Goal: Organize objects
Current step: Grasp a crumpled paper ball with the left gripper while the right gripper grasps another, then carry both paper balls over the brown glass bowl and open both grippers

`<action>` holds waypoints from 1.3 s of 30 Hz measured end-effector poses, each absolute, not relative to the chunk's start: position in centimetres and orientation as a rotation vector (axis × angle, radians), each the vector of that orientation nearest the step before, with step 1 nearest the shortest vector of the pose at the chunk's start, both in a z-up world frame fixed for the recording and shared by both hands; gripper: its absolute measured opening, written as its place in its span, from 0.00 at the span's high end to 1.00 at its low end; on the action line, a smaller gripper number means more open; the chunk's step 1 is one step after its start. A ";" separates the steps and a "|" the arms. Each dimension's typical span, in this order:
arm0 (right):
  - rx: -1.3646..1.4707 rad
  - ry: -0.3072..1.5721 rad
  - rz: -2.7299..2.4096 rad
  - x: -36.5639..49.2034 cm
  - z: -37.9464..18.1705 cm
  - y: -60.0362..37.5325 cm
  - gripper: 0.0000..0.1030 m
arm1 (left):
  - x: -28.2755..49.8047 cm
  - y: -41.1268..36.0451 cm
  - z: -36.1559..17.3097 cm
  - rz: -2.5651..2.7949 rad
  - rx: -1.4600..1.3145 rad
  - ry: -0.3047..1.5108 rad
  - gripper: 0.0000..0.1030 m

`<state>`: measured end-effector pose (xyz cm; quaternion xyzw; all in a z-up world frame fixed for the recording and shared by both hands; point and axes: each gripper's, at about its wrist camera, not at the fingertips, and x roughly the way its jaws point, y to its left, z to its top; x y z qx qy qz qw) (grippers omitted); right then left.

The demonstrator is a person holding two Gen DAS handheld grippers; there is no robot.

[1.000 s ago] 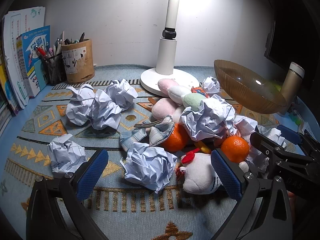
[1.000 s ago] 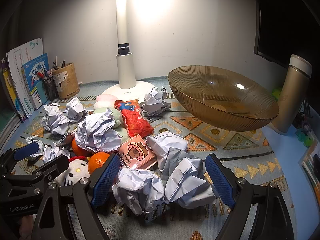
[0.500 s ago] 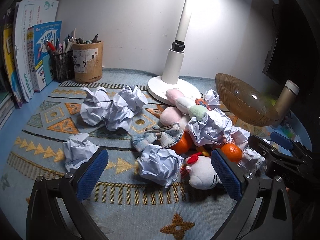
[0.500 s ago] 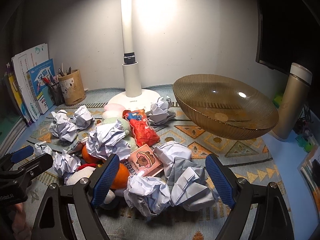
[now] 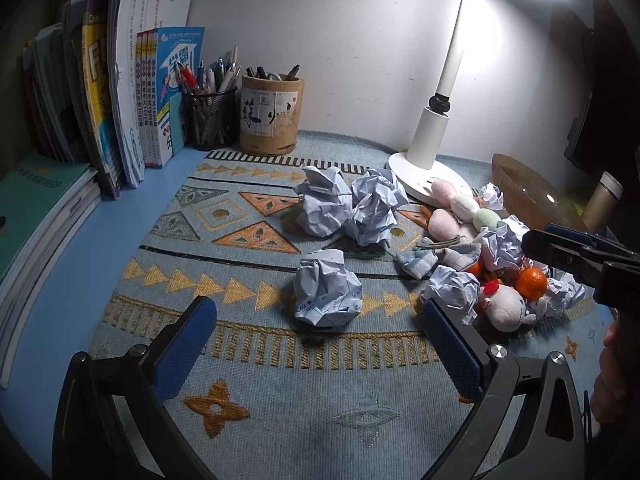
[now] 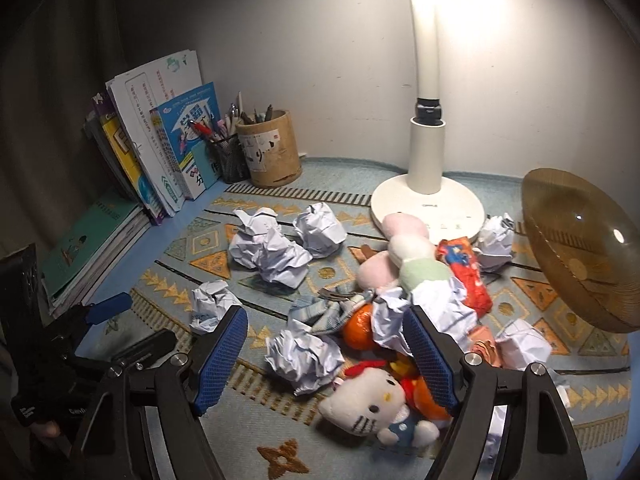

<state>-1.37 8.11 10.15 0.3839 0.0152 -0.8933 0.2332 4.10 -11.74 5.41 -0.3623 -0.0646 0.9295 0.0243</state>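
Left claw [image 5: 320, 350] open, empty, a paper ball [image 5: 326, 294] lying beyond it. Right claw [image 6: 326, 354] closing, nothing gripped, above another paper ball [image 6: 304, 354].

Not much is legible here tbh. The bamboo pen holder [image 5: 269, 120] has a paper label with big brush-style Chinese characters, can't make them out. The blue workbook [image 5: 175, 80] has Chinese on its cover and spine, too small to read. The yellow book spine [image 5: 93, 64] shows a big "F", rest cut off
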 end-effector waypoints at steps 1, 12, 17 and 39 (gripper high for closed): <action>1.066 0.026 -2.417 -2.4 10.2 7.4 0.25 | 3.6 -11.7 5.2 2.868 -1.141 -0.176 0.01; 1.310 0.010 -2.256 -10.7 4.9 1.6 0.25 | -1.4 -12.0 2.1 2.724 -1.275 -0.140 0.02; 1.358 0.035 -2.255 -12.2 3.5 0.8 0.25 | -2.7 -11.1 1.2 2.695 -1.311 -0.127 0.13; 1.126 -0.071 -2.384 -5.9 10.7 7.2 0.49 | 0.4 -9.1 5.0 2.730 -1.176 -0.170 0.70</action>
